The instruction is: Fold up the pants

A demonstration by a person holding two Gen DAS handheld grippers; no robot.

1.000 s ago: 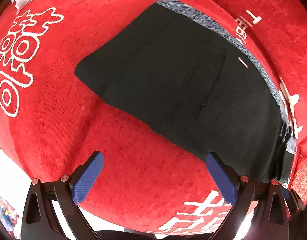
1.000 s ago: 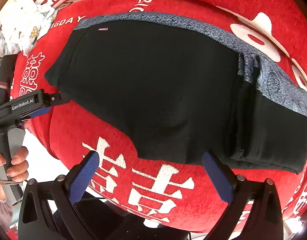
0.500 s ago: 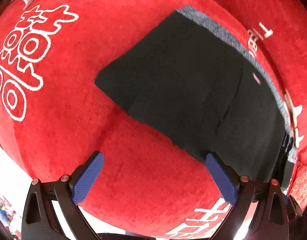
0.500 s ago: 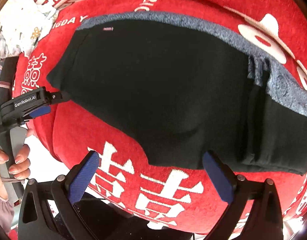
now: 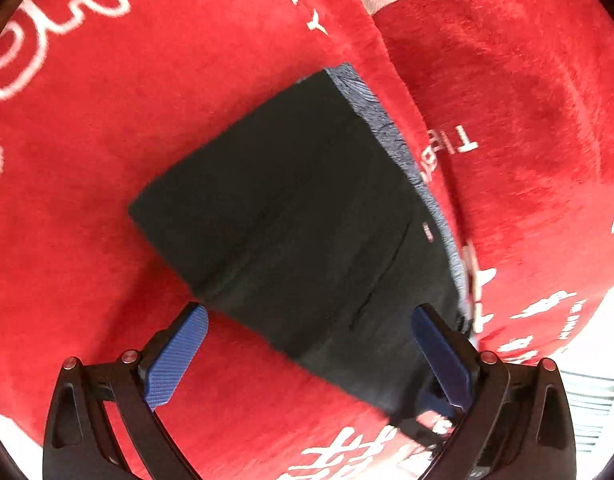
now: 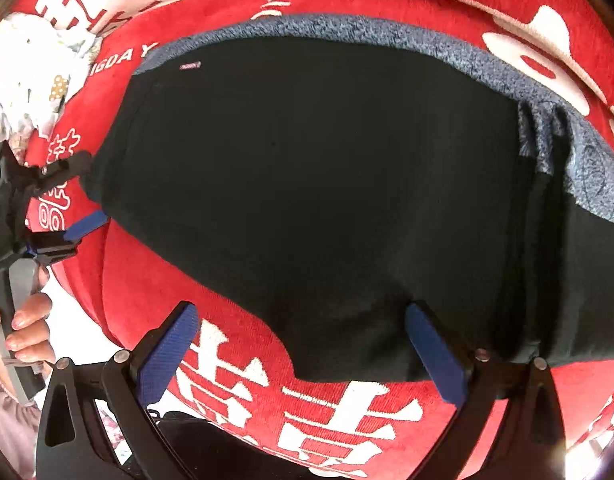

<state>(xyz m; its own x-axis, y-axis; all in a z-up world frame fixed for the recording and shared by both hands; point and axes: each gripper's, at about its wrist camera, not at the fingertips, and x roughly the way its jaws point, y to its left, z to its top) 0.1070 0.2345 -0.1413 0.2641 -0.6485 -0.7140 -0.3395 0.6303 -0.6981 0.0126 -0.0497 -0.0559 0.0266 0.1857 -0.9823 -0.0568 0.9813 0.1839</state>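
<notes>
the black pants (image 6: 327,200) lie folded flat on the red blanket (image 5: 107,160), with the grey waistband (image 6: 387,36) at the far edge. the left claw (image 5: 307,360) is wide open over the near corner of the pants and holds nothing. the right claw (image 6: 303,352) is also wide open and empty, at their near edge.

red plush cloth (image 6: 155,292) w/ white chars | white floral fabric (image 6: 31,64) far left, prob. bedding

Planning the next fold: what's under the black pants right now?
The black pants lie on the red blanket, whose white characters show at the near edge. Whatever print lies beneath the fabric is covered.
</notes>
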